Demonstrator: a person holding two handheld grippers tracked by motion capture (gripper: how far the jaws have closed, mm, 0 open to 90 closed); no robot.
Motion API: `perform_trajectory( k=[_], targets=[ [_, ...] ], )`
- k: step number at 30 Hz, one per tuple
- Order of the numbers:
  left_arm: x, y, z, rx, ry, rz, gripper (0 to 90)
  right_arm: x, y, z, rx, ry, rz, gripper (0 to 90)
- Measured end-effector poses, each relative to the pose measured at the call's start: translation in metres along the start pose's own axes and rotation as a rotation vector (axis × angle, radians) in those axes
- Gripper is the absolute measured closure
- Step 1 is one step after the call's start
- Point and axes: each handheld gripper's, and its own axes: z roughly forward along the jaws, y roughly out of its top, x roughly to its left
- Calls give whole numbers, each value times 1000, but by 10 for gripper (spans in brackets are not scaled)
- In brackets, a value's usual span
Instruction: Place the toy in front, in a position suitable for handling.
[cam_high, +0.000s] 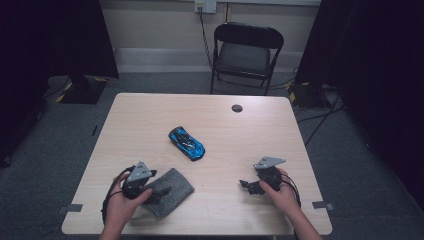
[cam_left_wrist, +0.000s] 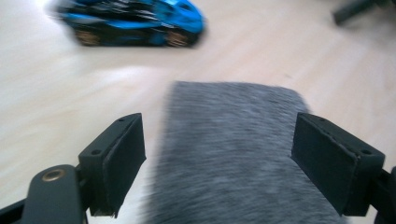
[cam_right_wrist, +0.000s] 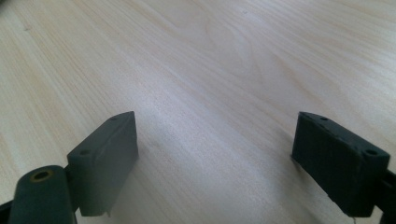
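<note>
- Room: I see a light wooden table (cam_high: 150, 120) on grey carpet, with a black folding chair (cam_high: 246, 52) behind it at the top centre of the high view and dark drapes at both upper corners.
- Table top: a blue toy car (cam_high: 186, 143) lies near the middle of the frame, set diagonally; a small dark round mark (cam_high: 237, 108) sits toward the far edge.
- Cloth: a grey cloth (cam_high: 170, 190) lies at the lower left of the frame, near the front edge, well apart from the car.
- Left gripper (cam_high: 156, 196): held low over the cloth. In the left gripper view its jaws stand wide, the cloth (cam_left_wrist: 233, 154) lying between and below them, unpinched; the car (cam_left_wrist: 135, 23) is blurred at upper left.
- Right gripper (cam_high: 246, 185): at lower right of the high view, jaws wide, bare table (cam_right_wrist: 210, 70) between them, holding nothing.
</note>
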Motion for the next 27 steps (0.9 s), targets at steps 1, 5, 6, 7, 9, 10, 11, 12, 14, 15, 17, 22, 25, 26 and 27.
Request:
perform_trajectory(
  k=[1,5,6,7,9,10,11,12,14,15,17,22,25,26,27],
  targets=[
    [0,0,0,0,0,0,168,0,0,0,0,0,0,133],
    [22,-16,-11,32,58,-33,167,0,0,0,0,0,1,133],
    [27,-20,-12,60,73,-37,165,0,0,1,0,4,4,124],
    [27,-20,-12,60,73,-37,167,0,0,1,0,4,4,124],
    [31,-24,-11,81,89,-22,170,-1,1,1,2,5,3,123],
    [33,-25,-10,92,87,-22,170,-1,1,1,2,5,2,123],
    [34,-26,-9,91,85,-20,169,-1,1,1,2,5,2,123],
    [35,-26,-8,87,77,-24,169,-1,1,1,2,6,2,123],
    [34,-25,-7,82,71,-16,169,-1,1,1,1,5,2,123],
    [34,-25,-7,82,71,-16,169,-1,1,1,1,5,2,123],
    [33,-23,-7,67,58,-16,166,-1,1,1,1,5,2,123],
    [33,-22,-9,63,68,-9,166,-1,1,1,1,4,3,123],
    [32,-21,-10,57,63,-13,166,-1,1,1,1,2,5,124],
    [32,-21,-10,53,60,-14,166,0,1,1,3,-1,8,125],
    [31,-21,-10,55,57,-17,166,0,2,1,11,-4,10,132]
  ],
)
